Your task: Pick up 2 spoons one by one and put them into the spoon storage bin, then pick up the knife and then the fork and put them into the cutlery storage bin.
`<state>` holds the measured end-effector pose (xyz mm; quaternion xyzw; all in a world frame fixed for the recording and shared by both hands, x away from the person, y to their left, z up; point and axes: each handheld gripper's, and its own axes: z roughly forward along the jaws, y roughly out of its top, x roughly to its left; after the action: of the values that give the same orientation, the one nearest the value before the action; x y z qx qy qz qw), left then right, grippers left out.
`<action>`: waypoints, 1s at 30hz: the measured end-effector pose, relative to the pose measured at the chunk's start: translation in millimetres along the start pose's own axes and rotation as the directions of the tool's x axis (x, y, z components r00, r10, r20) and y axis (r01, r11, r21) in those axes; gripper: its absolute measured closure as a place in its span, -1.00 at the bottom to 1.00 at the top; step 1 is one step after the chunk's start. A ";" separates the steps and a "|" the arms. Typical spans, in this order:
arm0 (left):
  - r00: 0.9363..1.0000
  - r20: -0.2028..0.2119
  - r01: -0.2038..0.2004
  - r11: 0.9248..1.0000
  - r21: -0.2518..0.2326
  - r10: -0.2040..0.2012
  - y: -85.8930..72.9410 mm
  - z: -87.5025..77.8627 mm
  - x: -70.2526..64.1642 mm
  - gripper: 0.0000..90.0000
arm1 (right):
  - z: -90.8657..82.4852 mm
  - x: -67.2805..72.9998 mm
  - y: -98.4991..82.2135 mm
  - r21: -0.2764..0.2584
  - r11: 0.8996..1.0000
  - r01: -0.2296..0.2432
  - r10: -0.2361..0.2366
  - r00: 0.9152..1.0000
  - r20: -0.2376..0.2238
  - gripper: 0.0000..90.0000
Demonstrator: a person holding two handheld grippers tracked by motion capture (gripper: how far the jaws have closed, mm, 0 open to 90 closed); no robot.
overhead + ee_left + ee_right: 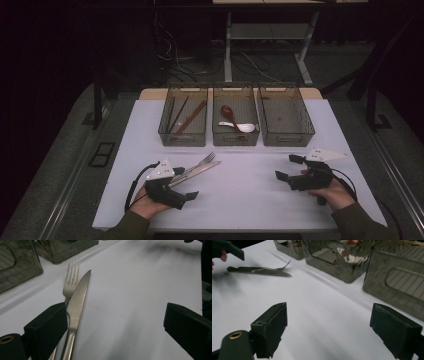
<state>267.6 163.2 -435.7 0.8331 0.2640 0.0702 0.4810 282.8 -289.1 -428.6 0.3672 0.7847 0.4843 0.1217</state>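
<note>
A steel fork [206,160] and a steel knife [197,171] lie side by side on the white mat [240,200], tips pointing toward the bins. My left gripper [186,183] rests at their handle end, jaws open. In the left gripper view the knife [78,297] and the fork [71,282] run along the inner side of the left jaw, the handles partly hidden under it; the left gripper [117,325] grips nothing. My right gripper [287,167] is open at the right of the mat, nothing between its jaws [332,327]. From there the cutlery [262,270] lies far left.
Three translucent grey bins stand in a row at the back. The left bin [183,135] holds chopsticks, the middle bin [235,137] a brown spoon and a white spoon, and nothing lies in the right bin [287,137]. Bare mat lies between the grippers.
</note>
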 end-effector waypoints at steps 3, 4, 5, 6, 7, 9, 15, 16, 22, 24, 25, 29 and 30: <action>1.000 -0.004 -0.001 1.000 0.000 0.001 0.3 0.2 -0.3 -0.91 | -4.7 2.5 -8.4 0.006 1.000 -0.004 0.004 1.000 0.000 -0.69; 1.000 -0.005 -0.002 1.000 0.000 0.002 0.4 0.3 -0.2 -0.91 | -6.3 3.1 -11.0 0.008 1.000 0.003 -0.003 1.000 0.001 -0.69; 1.000 -0.006 -0.004 1.000 0.000 0.004 0.6 0.3 0.0 -0.91 | -7.8 3.4 -13.2 0.009 1.000 0.006 -0.006 1.000 0.006 -0.69; 1.000 -0.008 -0.004 1.000 0.001 0.004 0.8 0.3 -0.2 -0.90 | -9.3 3.5 -15.3 0.011 1.000 0.003 -0.003 1.000 0.006 -0.69; 1.000 -0.008 -0.003 1.000 0.001 0.003 1.1 0.2 -0.5 -0.90 | -10.3 3.7 -17.2 0.013 1.000 -0.002 0.002 1.000 0.007 -0.69; 1.000 -0.010 -0.008 1.000 0.002 0.008 1.7 0.1 -0.3 -0.90 | -11.8 3.6 -20.5 0.019 1.000 -0.006 0.006 1.000 0.010 -0.69; 1.000 -0.018 -0.011 1.000 0.011 0.011 3.0 -0.5 0.8 -0.87 | -13.9 3.5 -23.7 0.023 1.000 -0.001 0.001 1.000 0.016 -0.69; 1.000 -0.022 -0.014 1.000 0.014 0.014 3.5 -0.9 1.2 -0.85 | -13.5 3.6 -23.8 0.024 1.000 0.001 -0.002 1.000 0.015 -0.69; 0.999 -0.041 -0.001 1.000 0.017 0.002 6.3 -2.9 6.9 -0.62 | -11.8 4.7 -24.1 0.032 0.999 0.020 -0.020 1.000 0.014 -0.69; 0.999 -0.046 0.002 1.000 0.017 -0.001 7.1 -3.1 9.8 -0.55 | -11.3 4.5 -24.0 0.034 0.999 0.017 -0.018 1.000 0.015 -0.69; 0.999 -0.049 0.002 1.000 0.020 -0.001 7.5 -3.3 11.4 -0.52 | -11.2 4.9 -24.0 0.038 0.999 0.010 -0.010 1.000 0.016 -0.69; 0.998 -0.065 0.000 1.000 0.031 0.002 10.1 -3.8 16.4 -0.37 | -11.2 5.6 -24.2 0.042 0.999 0.012 -0.012 1.000 0.013 -0.69; 0.997 -0.074 0.001 0.999 0.034 0.002 10.9 -4.0 17.4 -0.35 | -11.0 5.7 -24.1 0.041 0.999 0.016 -0.016 1.000 0.010 -0.69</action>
<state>284.9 170.7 -426.8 0.8381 0.2826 0.0963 0.4566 261.7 -298.9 -442.6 0.3658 0.7966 0.4655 0.1220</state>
